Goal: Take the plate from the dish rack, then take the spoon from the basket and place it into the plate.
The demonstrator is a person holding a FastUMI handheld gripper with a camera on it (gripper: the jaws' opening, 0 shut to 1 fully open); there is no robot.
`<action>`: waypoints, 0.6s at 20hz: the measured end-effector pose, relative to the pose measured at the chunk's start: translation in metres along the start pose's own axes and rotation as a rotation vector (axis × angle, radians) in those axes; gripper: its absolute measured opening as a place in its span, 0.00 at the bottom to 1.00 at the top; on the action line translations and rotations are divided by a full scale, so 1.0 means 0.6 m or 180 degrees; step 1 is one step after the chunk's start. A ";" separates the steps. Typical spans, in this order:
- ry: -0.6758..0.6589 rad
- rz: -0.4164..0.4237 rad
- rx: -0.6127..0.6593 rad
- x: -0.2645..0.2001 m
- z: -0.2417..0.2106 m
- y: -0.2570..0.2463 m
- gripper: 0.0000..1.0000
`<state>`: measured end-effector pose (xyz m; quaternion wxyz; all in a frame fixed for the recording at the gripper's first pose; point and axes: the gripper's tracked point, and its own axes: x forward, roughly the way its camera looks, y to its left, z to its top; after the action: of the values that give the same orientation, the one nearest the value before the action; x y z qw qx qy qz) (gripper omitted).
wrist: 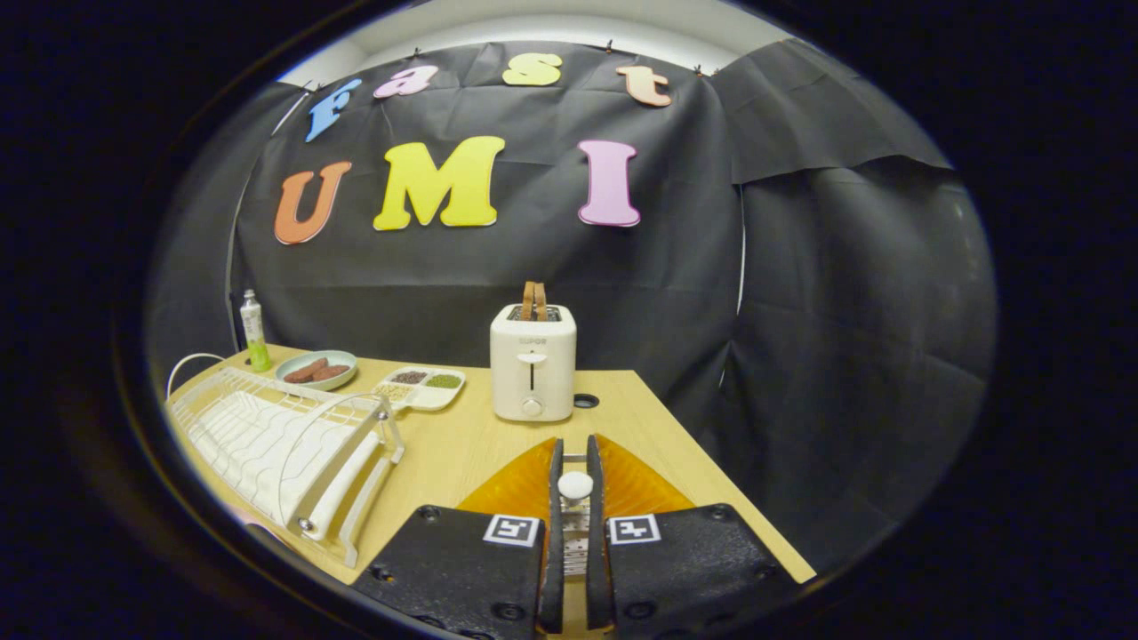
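Pale wooden bench (462, 453), smooth. White wire dish rack (267, 436), lower left of frame, holds no plate. Ribbed translucent orange plate (524, 484) lies flat at lower centre, directly under the fingers (555, 498). These are nearly closed, pinching a white-tipped metal spoon (575, 485); its perforated metal part runs back between them. Judged step: spoon release. Lower over the plate's middle, tip down, then open gently; the hard, glossy plate may slide.

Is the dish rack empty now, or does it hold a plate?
Empty: the dish rack shows bare wires; the orange plate lies by the gripper.
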<state>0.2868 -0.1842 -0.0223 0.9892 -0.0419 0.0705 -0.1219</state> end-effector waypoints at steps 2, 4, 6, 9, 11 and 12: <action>-0.0021 0.0006 0.0005 -0.004 -0.007 -0.001 0.15; -0.0041 0.0039 0.0081 -0.016 -0.016 -0.002 0.15; -0.0040 0.0054 0.0091 -0.032 -0.033 -0.005 0.15; -0.0247 0.0003 0.0016 -0.059 -0.058 -0.008 0.15; -0.0468 -0.0103 -0.0068 -0.079 -0.068 -0.010 0.15; -0.0569 -0.0148 -0.0124 -0.089 -0.070 -0.009 0.15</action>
<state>0.2280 -0.1790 -0.0564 0.9874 -0.0735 -0.0167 -0.1392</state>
